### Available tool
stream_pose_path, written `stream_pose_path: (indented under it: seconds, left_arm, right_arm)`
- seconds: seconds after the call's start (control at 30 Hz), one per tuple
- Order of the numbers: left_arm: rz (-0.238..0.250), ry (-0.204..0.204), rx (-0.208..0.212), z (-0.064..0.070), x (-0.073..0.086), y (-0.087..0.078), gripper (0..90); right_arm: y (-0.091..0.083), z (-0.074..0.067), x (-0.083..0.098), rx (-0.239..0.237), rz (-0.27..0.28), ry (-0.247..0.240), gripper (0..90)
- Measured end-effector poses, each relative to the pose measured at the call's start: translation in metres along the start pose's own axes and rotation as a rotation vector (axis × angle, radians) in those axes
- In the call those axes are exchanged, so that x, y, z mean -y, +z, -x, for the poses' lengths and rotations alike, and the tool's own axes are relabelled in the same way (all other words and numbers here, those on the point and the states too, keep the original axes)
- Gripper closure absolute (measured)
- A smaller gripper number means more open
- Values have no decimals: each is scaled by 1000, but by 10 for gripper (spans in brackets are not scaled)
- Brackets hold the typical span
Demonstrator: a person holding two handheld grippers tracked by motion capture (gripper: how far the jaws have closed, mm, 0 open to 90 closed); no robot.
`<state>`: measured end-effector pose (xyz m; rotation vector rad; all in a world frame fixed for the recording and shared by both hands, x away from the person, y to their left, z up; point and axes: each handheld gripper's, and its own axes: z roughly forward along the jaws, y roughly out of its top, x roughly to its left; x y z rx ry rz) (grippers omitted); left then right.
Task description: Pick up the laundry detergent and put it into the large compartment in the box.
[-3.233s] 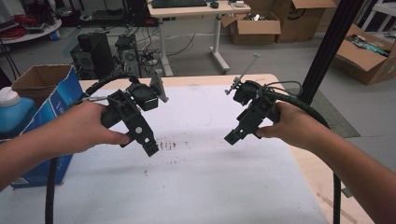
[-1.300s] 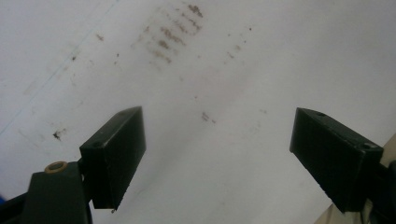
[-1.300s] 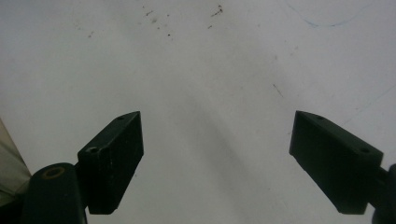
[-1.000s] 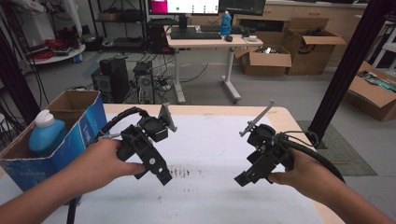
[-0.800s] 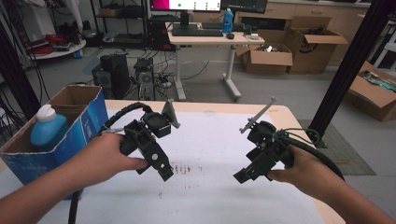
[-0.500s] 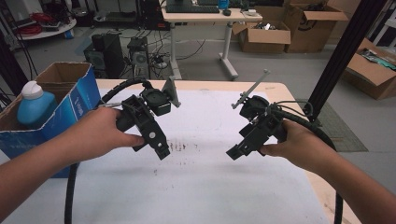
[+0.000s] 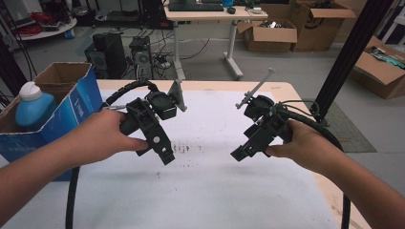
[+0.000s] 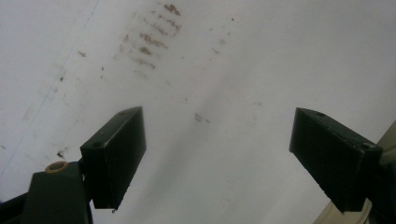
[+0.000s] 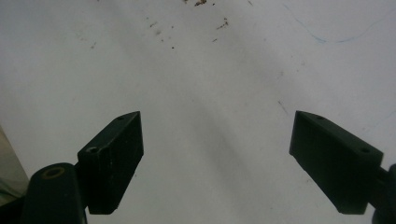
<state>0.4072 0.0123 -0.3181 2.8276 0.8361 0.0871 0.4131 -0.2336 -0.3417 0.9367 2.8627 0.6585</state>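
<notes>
A person's two hands hold black grippers above a white table sheet [image 7: 205, 191]. My left gripper [image 7: 165, 155] hangs over the sheet left of centre, jaws pointing down and inward. Seen from its own camera, the left gripper [image 8: 217, 158] is open, with only stained sheet between the jaws. My right gripper [image 7: 239, 153] hovers right of centre, tilted down toward the middle. The right gripper [image 9: 217, 158] is likewise open with nothing between its jaws. A patch of brown stains [image 7: 184, 148] lies on the sheet between the two grippers.
A blue cardboard box [image 7: 67, 102] with a blue white-capped bottle [image 7: 31, 102] stands at the table's left edge. A black post [image 7: 351, 52] rises at the right. Thick cables trail from both grippers. Desks, computers and cardboard boxes stand on the floor beyond.
Both grippers stayed held apart over the sheet, drifting slightly; the view shifted. Neither jaw pair has taken hold of anything.
</notes>
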Motion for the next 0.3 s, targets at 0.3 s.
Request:
stream_pose_path:
  seconds: [0.3]
  left_arm:
    - [2,-6,5,-3,0,0,193]
  right_arm:
    - [-1,1,0,-3,9,3,176]
